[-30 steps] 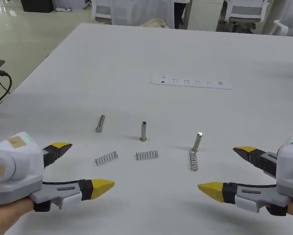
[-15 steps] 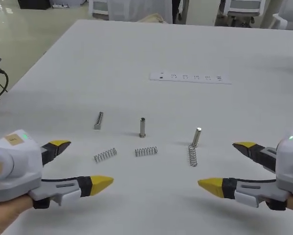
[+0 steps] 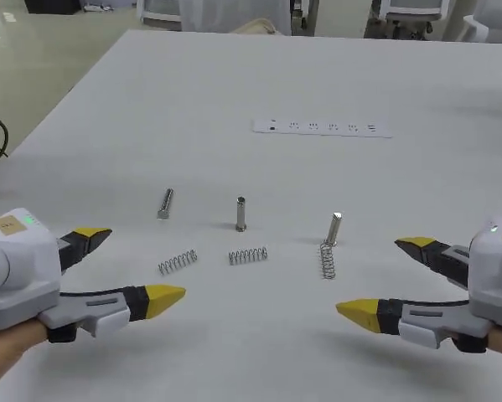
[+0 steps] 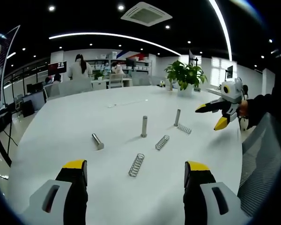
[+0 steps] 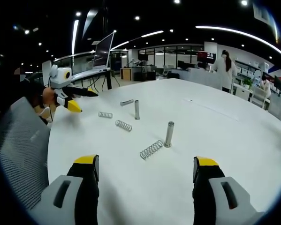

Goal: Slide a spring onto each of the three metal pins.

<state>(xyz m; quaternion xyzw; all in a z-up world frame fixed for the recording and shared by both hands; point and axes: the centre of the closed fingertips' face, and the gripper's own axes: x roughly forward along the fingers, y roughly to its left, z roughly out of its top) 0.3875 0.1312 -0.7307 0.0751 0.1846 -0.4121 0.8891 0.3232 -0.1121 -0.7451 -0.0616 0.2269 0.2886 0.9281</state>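
Table (image 3: 234,84), white. Left gripper (image 3: 142,262) and right gripper (image 3: 372,275) hover low at the near edge, well apart. Both have jaws wide with nothing in them.

Pins stand in a row ahead:
- left pin (image 3: 165,203) lies on its side
- middle pin (image 3: 240,213) is upright
- right pin (image 3: 334,229) stands with a slight lean

Springs lie flat, one in front of each pin and none on a pin:
- left spring (image 3: 177,262)
- middle spring (image 3: 248,255)
- right spring (image 3: 326,260), its far end at the right pin's base

Power strip (image 3: 322,127) lies farther back.

Three springs (image 3: 248,255) lie before three pins (image 3: 240,213), the left apparently toppled.
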